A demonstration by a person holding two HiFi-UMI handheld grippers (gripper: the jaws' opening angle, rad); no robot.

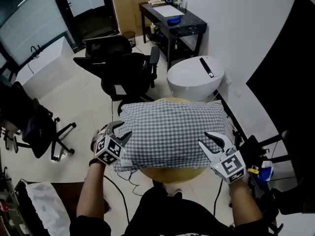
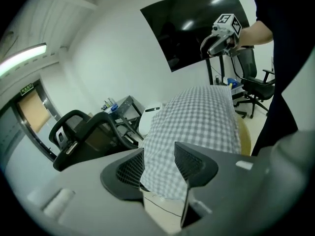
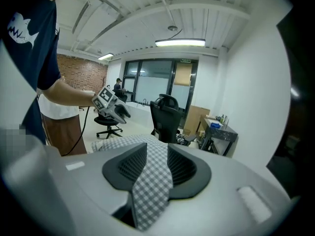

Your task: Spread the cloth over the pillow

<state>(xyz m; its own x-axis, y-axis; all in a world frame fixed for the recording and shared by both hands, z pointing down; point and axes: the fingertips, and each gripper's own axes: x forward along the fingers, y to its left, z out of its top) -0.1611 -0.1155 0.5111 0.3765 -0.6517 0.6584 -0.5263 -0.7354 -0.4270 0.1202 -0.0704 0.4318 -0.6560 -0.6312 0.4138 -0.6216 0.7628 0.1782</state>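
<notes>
A grey-and-white checked cloth (image 1: 170, 132) lies draped over the pillow on a round wooden table (image 1: 172, 174). My left gripper (image 1: 122, 130) is at the cloth's near left corner. Its jaws stand wide and open, with the cloth (image 2: 197, 127) and a white pillow corner (image 2: 162, 210) between them. My right gripper (image 1: 205, 138) is at the near right corner, where a strip of the cloth (image 3: 155, 181) fills the gap between its pads. Each gripper shows in the other's view: the right gripper (image 2: 219, 37) and the left gripper (image 3: 114, 109).
Beyond the table stand a black office chair (image 1: 123, 68), a white round unit (image 1: 194, 77) and a black desk (image 1: 172, 21). Another chair (image 1: 34, 127) is at the left. A black panel (image 1: 290, 82) and stand legs close off the right side.
</notes>
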